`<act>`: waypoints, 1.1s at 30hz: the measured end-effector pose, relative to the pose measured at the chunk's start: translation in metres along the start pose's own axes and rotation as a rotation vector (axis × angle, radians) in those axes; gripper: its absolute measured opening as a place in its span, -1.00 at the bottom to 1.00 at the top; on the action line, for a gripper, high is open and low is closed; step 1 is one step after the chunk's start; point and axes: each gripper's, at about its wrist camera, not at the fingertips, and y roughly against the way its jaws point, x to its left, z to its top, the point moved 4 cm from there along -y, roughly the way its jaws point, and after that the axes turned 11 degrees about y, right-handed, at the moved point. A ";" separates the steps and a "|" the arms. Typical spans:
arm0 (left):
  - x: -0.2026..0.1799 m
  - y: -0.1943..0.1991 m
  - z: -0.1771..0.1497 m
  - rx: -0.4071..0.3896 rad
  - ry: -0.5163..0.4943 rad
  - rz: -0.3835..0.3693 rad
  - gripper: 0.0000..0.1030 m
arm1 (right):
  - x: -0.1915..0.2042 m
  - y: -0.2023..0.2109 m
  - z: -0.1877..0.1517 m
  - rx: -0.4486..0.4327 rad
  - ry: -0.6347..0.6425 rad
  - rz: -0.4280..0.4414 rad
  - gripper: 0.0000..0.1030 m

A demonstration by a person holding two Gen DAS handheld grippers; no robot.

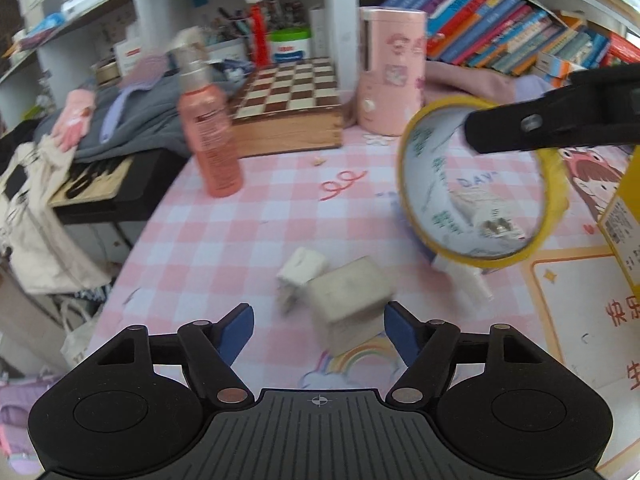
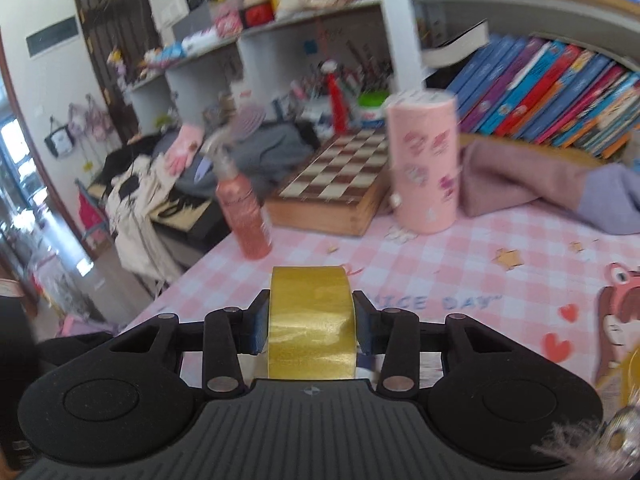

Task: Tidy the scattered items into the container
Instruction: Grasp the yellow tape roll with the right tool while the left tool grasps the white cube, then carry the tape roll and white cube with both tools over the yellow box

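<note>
A white-grey block (image 1: pixel 348 296) lies on the pink checked tablecloth (image 1: pixel 224 240), between the blue pads of my left gripper (image 1: pixel 320 326). The jaws stand open; a gap shows on the left side and the right pad is close to the block. A small white plug adapter (image 1: pixel 302 268) lies just behind the block. My right gripper (image 2: pixel 312 326) is shut on a yellow tape roll (image 2: pixel 312 320), held off the table. In the left wrist view the tape roll (image 1: pixel 492 262) hangs at the right, with a black finger (image 1: pixel 540 128) on it. Through its hole another white plug (image 1: pixel 484 216) shows.
A pink spray bottle (image 1: pixel 208 136), a wooden chess box (image 1: pixel 288 108) and a tall pink cylinder (image 1: pixel 390 72) stand at the back of the table. A yellow carton (image 1: pixel 624 216) is at the right edge. The table's left edge drops to bags and clothes (image 1: pixel 48 216).
</note>
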 end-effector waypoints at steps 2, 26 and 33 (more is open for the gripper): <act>-0.007 -0.003 0.001 -0.003 -0.012 -0.011 0.40 | -0.009 0.013 -0.006 0.005 -0.016 -0.034 -0.24; -0.012 0.048 0.002 -0.031 0.138 -0.142 -0.30 | -0.019 0.085 -0.060 0.059 -0.113 -0.193 -0.24; -0.006 0.103 -0.006 -0.074 0.140 -0.225 -0.31 | 0.006 0.115 -0.067 0.032 -0.118 -0.214 -0.24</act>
